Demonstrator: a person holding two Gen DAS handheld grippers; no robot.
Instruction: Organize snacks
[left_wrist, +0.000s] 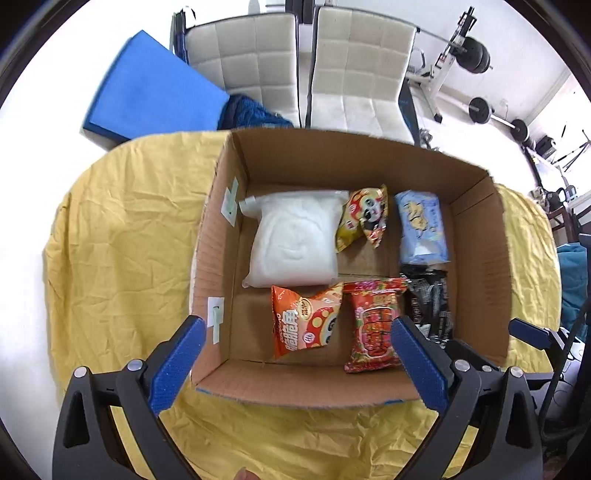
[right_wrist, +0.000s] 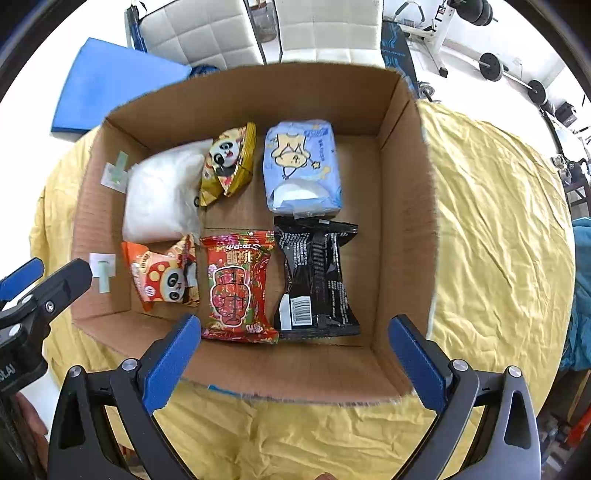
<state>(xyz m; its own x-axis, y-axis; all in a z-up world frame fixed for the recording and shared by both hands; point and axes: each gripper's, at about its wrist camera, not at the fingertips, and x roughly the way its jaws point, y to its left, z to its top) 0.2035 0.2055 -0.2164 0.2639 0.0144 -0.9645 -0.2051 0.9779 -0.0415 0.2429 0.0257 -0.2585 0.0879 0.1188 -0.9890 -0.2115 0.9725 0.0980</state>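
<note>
An open cardboard box sits on a yellow cloth and holds several packets. At the back lie a white bag, a yellow panda packet and a light blue pack. In front lie an orange panda packet, a red packet and a black packet. My left gripper hovers open over the box's near wall. My right gripper hovers open there too, empty.
The yellow cloth covers the table around the box. Two white chairs and a blue pad stand behind. Exercise weights are at the far right. The left gripper's body shows at the right wrist view's left edge.
</note>
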